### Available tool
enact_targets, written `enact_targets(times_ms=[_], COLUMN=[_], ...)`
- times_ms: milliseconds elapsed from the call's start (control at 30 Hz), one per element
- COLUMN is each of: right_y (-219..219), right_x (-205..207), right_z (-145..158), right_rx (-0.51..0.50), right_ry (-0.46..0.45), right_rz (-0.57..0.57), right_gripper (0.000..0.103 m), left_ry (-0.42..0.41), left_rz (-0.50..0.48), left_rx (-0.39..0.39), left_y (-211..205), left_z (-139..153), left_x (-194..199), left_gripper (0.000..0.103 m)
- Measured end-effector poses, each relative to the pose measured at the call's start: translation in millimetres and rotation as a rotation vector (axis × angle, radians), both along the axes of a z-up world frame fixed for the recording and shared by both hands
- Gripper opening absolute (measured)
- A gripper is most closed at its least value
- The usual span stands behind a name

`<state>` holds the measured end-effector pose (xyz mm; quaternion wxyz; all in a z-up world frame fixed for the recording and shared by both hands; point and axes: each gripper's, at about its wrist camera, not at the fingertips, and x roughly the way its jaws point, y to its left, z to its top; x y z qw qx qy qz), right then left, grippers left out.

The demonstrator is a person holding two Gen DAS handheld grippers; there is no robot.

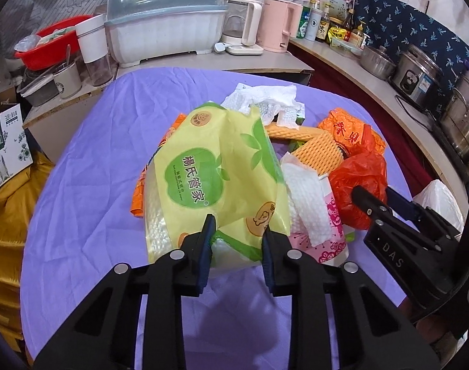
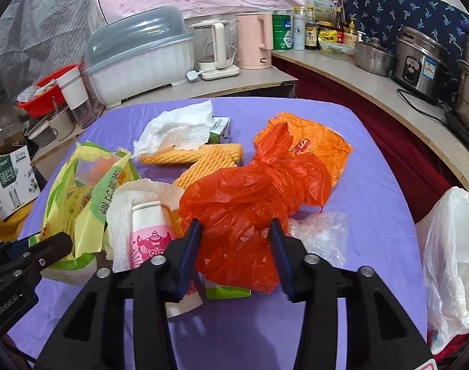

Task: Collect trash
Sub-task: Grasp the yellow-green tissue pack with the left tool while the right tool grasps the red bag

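Purple cloth covers the table under a heap of trash. Left gripper, jaws narrowed, pinches the near edge of one yellow-green tissue wrapper. Right gripper, partly closed, squeezes one red plastic bag. Two orange foam nets lie just behind, beside two crumpled paper towels.

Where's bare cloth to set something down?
Bare purple cloth left of the yellow wrapper, and along the near edge under both grippers. Also far right, beyond the orange bag. Crowded: middle pile around the red bag.
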<state>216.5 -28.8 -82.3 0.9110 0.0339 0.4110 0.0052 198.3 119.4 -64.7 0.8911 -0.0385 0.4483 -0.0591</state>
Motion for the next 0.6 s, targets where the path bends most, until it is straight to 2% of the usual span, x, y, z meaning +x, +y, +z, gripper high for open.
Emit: enact_targets(times_ms=[133, 367, 600], right_y=[-1.6, -11.4, -38.4], right_x=[-8.6, -34.5, -72.1], right_z=[13.9, 60.5, 108.9], right_rx=[0.016, 0.028, 0.043], right_ry=[-0.036, -0.142, -0.244], right_rz=[0.012, 0.001, -0.057], right_gripper=[0.030, 0.029, 0.029], left_ry=[-0.028, -0.105, -0.205], left_rz=[0.004, 0.001, -0.036], left_rx=[-0.004, -0.013, -0.022], left_y=[1.6, 1.7, -13.1], left_z=[12.4, 46.3, 88.3], left_x=[-7.6, -29.1, -57.5], left_gripper=[0.026, 0.025, 0.025])
